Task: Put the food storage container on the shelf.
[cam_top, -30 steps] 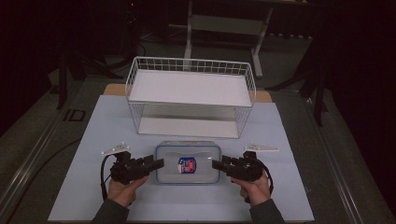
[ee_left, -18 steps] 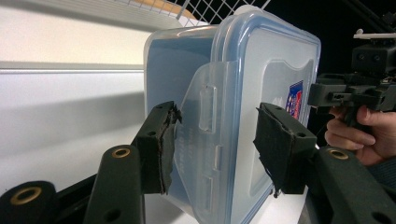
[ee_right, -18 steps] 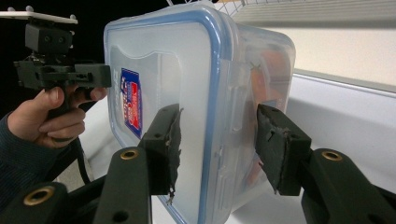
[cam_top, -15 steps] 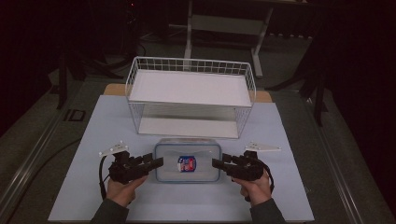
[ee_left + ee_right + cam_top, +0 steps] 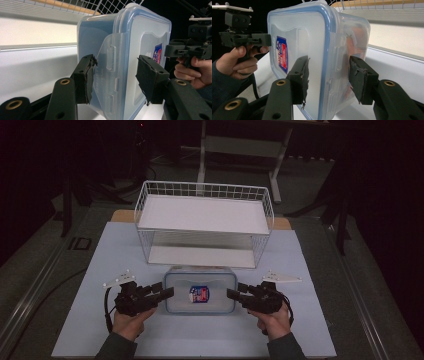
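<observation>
Pale blue mat [image 5: 90,320] under both hands, dark room behind. Left gripper [image 5: 167,294] and right gripper [image 5: 232,294] straddle the short ends of the lidded plastic container [image 5: 200,292] sitting just before the wire shelf rack [image 5: 205,222]. Jaws are spread around each side latch [image 5: 111,62]; pads look slightly clear, though contact is hard to judge. Squeeze both evenly, lift level, clear the rack's front edge.

blue-red label [image 5: 199,294] on container lid [image 5: 200,282], wording too small to read
</observation>
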The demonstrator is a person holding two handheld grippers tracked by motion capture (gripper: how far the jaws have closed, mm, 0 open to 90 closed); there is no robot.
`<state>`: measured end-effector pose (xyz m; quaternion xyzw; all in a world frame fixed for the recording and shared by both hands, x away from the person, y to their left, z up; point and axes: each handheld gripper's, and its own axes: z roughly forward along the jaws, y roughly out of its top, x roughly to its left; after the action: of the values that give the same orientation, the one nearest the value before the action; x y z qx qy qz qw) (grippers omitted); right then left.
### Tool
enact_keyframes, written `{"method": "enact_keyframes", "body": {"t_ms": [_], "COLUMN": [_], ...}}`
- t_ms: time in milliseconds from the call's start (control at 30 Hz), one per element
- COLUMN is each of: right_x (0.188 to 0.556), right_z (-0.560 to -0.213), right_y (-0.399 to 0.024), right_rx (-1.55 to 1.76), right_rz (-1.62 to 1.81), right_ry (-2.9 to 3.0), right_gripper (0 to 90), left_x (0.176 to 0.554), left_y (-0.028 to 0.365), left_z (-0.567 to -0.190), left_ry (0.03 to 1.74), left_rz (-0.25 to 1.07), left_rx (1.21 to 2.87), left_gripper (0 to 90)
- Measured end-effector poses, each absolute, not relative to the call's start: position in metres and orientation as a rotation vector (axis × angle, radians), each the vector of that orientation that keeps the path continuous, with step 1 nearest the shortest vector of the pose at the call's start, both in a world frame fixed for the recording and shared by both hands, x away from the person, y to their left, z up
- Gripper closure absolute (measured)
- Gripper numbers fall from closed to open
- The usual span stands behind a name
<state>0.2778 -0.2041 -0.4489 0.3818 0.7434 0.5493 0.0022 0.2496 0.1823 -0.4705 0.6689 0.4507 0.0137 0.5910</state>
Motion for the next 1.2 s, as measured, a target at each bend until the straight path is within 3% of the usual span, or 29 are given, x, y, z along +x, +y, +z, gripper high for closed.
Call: {"method": "enact_keyframes", "body": {"t_ms": [1200], "right_x": [0.285], "right_z": [-0.413], "right_y": [-0.203], "right_rx": [1.069], "right_rz": [1.755], "right_ry": [2.269], "right_gripper": [51.5], "left_x": [0.258], "left_y": [0.184], "left_z": [-0.432], "left_ry": [0.979], "left_rz": [0.106], "left_rx": [1.544], "left_gripper": [48.7]}}
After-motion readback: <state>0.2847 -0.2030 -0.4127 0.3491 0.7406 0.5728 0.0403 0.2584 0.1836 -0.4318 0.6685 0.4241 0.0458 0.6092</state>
